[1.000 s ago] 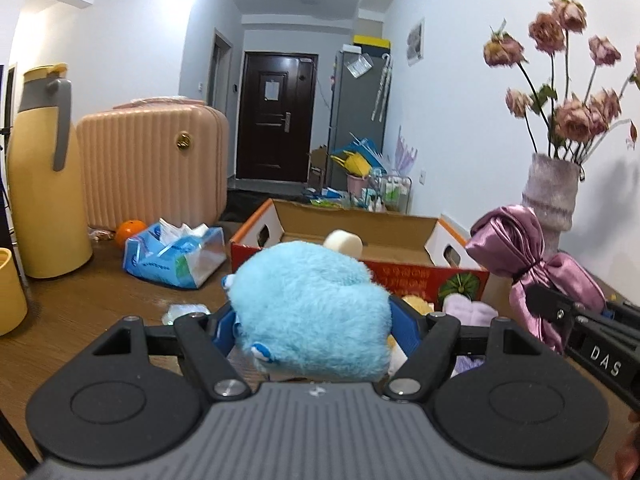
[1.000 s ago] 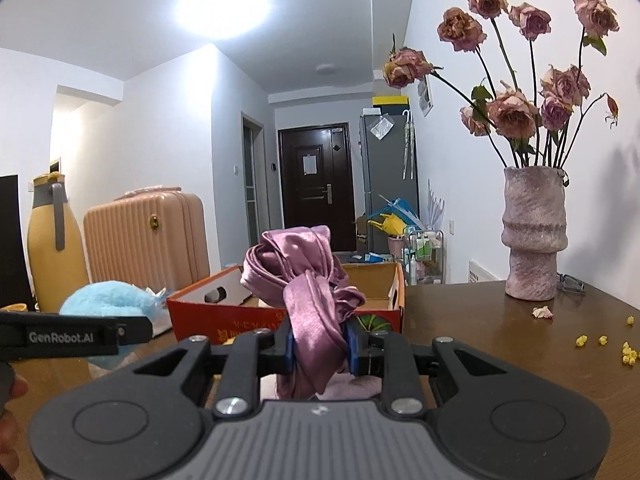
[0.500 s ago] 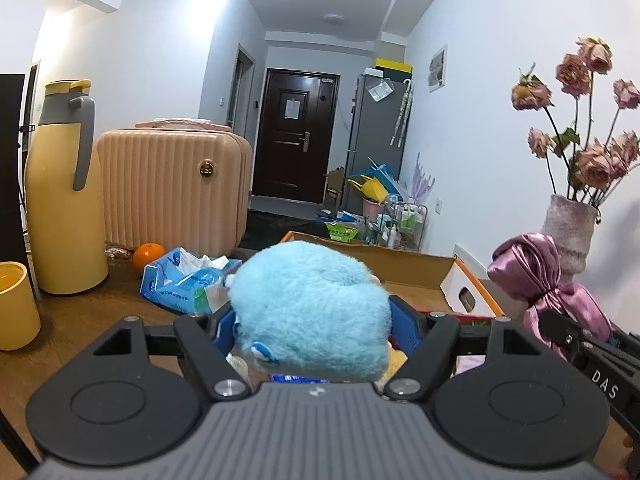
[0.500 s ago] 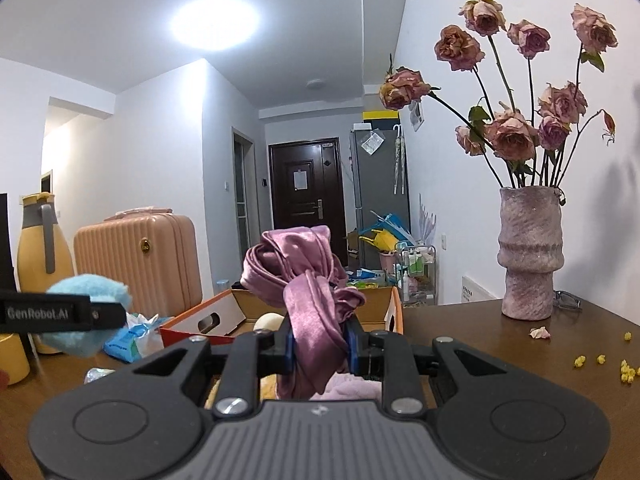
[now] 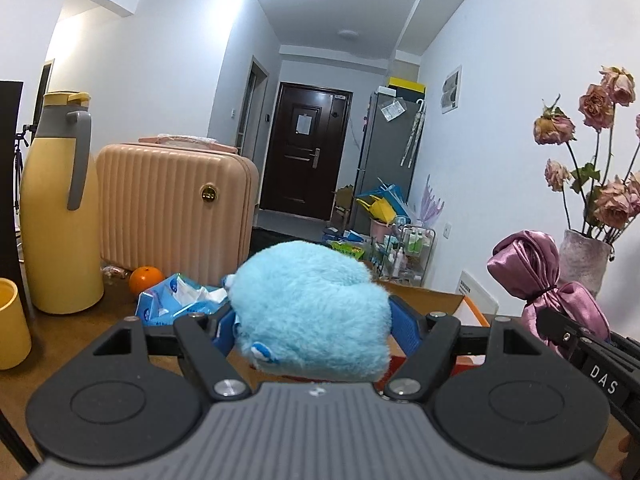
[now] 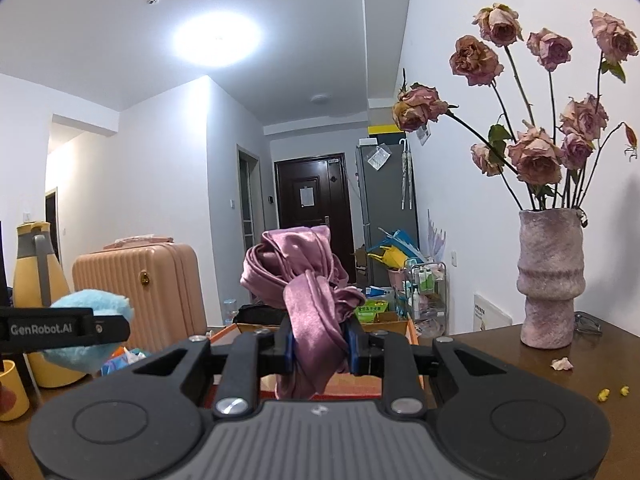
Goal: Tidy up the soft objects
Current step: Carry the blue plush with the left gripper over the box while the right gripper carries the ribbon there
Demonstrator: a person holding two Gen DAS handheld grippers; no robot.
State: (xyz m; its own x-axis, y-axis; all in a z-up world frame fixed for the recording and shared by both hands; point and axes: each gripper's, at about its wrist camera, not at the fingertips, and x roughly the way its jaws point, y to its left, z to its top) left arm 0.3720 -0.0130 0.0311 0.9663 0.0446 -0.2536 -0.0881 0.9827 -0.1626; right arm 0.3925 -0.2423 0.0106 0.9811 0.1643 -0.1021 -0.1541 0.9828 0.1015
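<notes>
My left gripper [image 5: 311,324] is shut on a fluffy light-blue plush toy [image 5: 312,308], held above the table in front of the orange cardboard box [image 5: 456,306]. The same blue plush [image 6: 90,308] shows at the left edge of the right wrist view, behind the left gripper's side bar. My right gripper [image 6: 319,342] is shut on a knotted mauve satin cloth [image 6: 304,280], its blue pads pressing the bundle's lower part. That satin cloth [image 5: 536,276] also appears at the right of the left wrist view. The box's inside is mostly hidden behind both grippers.
On the brown table stand a yellow thermos jug [image 5: 60,216], a yellow cup [image 5: 12,324], a peach hard case [image 5: 176,208], an orange [image 5: 146,278], a blue tissue pack [image 5: 176,300] and a vase of dried roses [image 6: 550,280]. Petal bits [image 6: 562,364] lie near the vase.
Both grippers have risen with their loads; the box has sunk low in both views and its contents have dropped out of sight. Neither grip has changed.
</notes>
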